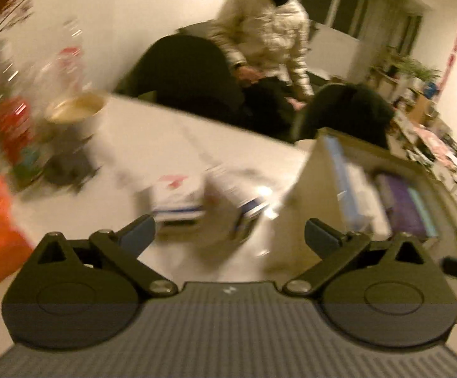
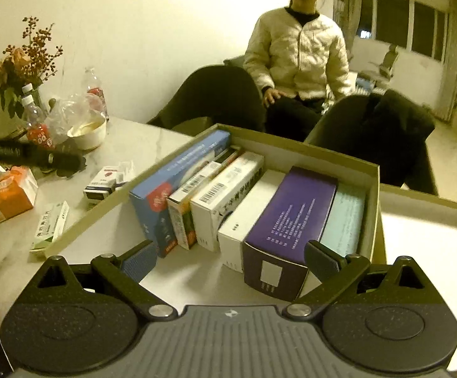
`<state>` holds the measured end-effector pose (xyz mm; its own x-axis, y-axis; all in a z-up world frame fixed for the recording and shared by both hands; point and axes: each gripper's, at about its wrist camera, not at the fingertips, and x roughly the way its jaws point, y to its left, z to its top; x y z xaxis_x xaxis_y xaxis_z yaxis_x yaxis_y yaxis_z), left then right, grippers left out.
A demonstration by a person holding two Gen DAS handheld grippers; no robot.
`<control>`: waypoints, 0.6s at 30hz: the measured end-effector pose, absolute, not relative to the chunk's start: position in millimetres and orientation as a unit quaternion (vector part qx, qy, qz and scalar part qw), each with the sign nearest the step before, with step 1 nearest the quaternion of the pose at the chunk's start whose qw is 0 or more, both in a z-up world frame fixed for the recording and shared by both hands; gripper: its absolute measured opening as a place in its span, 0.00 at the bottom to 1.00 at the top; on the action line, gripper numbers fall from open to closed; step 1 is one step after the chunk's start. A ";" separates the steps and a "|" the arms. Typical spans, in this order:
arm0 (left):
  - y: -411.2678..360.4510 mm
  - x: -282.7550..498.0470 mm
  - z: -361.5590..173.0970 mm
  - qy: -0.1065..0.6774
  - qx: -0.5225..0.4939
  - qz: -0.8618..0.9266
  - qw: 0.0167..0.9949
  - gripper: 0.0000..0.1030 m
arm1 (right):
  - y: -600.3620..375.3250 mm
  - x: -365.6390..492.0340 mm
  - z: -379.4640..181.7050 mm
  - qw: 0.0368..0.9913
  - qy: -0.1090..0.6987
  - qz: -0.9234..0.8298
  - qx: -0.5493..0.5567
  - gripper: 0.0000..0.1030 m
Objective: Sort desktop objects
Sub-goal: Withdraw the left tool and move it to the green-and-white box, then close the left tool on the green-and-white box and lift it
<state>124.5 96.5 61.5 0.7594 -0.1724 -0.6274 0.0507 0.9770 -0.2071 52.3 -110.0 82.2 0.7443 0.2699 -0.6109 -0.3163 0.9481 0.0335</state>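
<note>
Between the fingers of the left gripper [image 1: 230, 236] nothing is held; the jaws are spread to their widest, as befits a tool being carried toward a fresh pick. Just ahead of that gap two small medicine boxes [image 1: 181, 201] are seen lying on the pale table [image 1: 153, 132], blurred, one beside the other. They are judged to be the next things to be gathered. Beyond the left gripper's right jaw the wall of the cardboard storage box [image 1: 304, 189] is seen.

The right gripper [image 2: 230, 256] is likewise held with its jaws apart and empty, poised over the near end of the storage box [image 2: 304, 151]. Directly ahead of the gap the packed cartons are seen standing on edge in a row: a blue carton [image 2: 178, 182] beyond the left jaw, white barcoded ones in the middle, a purple carton [image 2: 291, 217] by the right jaw. They are packed edge-up so that more may be fitted. Beyond the right jaw the empty lid [image 2: 426, 233] is laid alongside the box, open side up.

Farther past the left jaw a green-and-white packet [image 2: 52, 223] and an orange tissue pack [image 2: 16, 193] are left unsorted on the table.
</note>
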 end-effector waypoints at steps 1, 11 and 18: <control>103.8 122.2 56.1 0.346 -0.097 -0.051 0.932 1.00 | -107.6 45.6 84.4 0.935 0.315 0.159 -0.032 0.98; 143.2 100.5 14.8 0.369 -0.142 -0.007 0.919 1.00 | -80.8 -4.1 85.9 0.949 0.282 0.135 0.036 0.99; 134.8 92.0 -19.5 0.378 -0.116 0.009 0.918 0.89 | -67.7 -23.3 73.2 0.949 0.261 0.131 0.116 0.99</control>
